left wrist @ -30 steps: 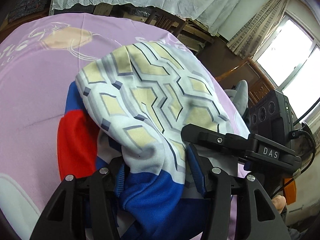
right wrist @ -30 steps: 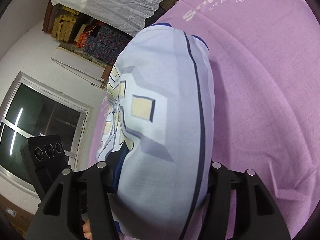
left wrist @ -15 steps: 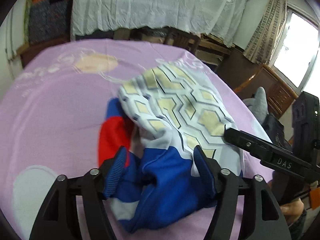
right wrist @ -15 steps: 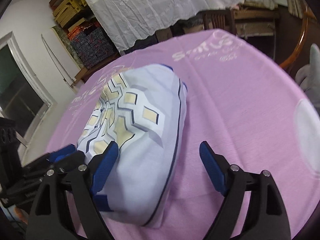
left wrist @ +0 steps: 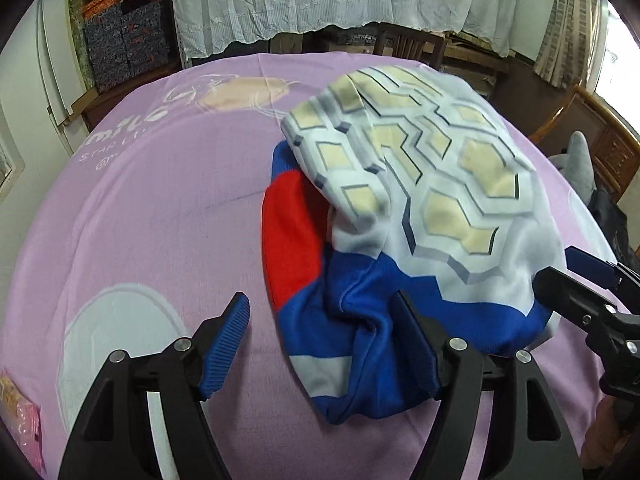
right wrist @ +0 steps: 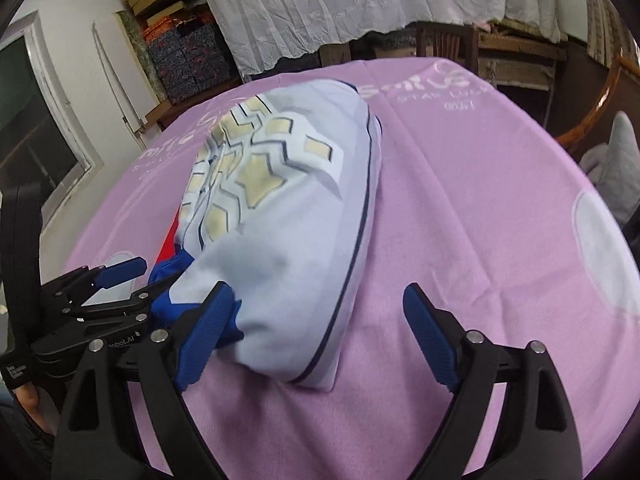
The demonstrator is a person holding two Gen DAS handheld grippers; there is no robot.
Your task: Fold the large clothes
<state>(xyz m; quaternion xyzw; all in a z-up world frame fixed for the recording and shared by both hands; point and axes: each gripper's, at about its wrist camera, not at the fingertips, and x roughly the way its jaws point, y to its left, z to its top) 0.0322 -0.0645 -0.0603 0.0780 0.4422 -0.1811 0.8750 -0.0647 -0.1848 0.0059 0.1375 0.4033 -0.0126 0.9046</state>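
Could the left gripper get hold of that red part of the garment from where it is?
Probably yes. The left gripper is open, and the red patch lies exposed on the purple cloth just ahead, with nothing between them.

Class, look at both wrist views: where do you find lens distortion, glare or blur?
Left wrist view: fisheye bends the purple tablecloth into a dome, dark corners, the window blown out, the folded garment slightly soft. Right wrist view: same bulge and vignette, no glare, even light, garment fairly sharp.
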